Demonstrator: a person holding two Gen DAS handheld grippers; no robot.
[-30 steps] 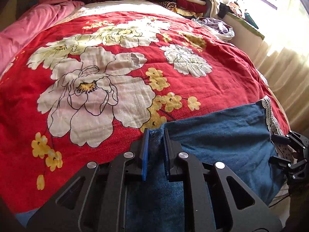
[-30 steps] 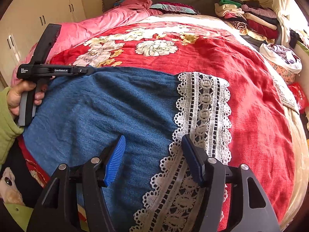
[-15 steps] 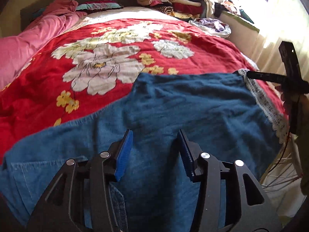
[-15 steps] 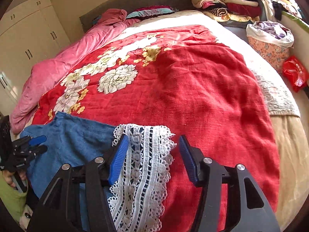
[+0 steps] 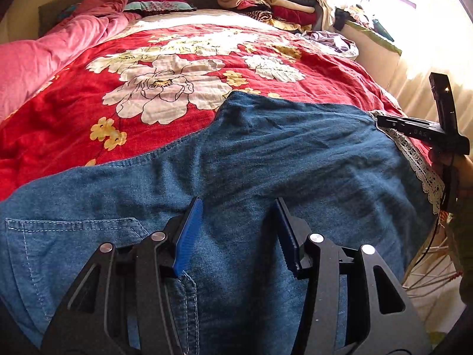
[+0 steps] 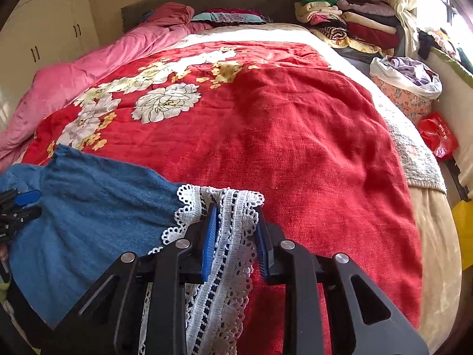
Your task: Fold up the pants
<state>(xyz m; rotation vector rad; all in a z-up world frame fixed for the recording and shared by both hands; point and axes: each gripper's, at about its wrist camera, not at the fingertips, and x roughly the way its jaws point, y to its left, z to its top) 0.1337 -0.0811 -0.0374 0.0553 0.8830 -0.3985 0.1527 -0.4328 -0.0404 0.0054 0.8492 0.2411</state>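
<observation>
Blue denim pants [image 5: 295, 153] lie spread across the near end of a red floral blanket [image 5: 59, 124], back pocket at the lower left. My left gripper [image 5: 238, 204] hovers open over the denim near the seat, with nothing pinched between its pads. The white lace hem [image 6: 233, 236] of a leg is bunched up between the blue pads of my right gripper [image 6: 236, 207], whose jaws are closing on it. In the left wrist view the right gripper [image 5: 414, 127] shows at the lace edge [image 5: 414, 153], held by a hand. The left gripper [image 6: 20, 204] appears at the far left of the right wrist view.
A pink duvet [image 6: 74, 88] runs along the bed's left side. Stacked folded clothes [image 6: 348, 26] sit at the headboard. A bag of laundry [image 6: 408, 80] and a red bag [image 6: 437, 136] stand on the right by the window. The bed edge drops off at the right.
My left gripper let go of the denim, opened and drew back over the pants. My right gripper shifted onto the lace hem and its jaws narrowed around it.
</observation>
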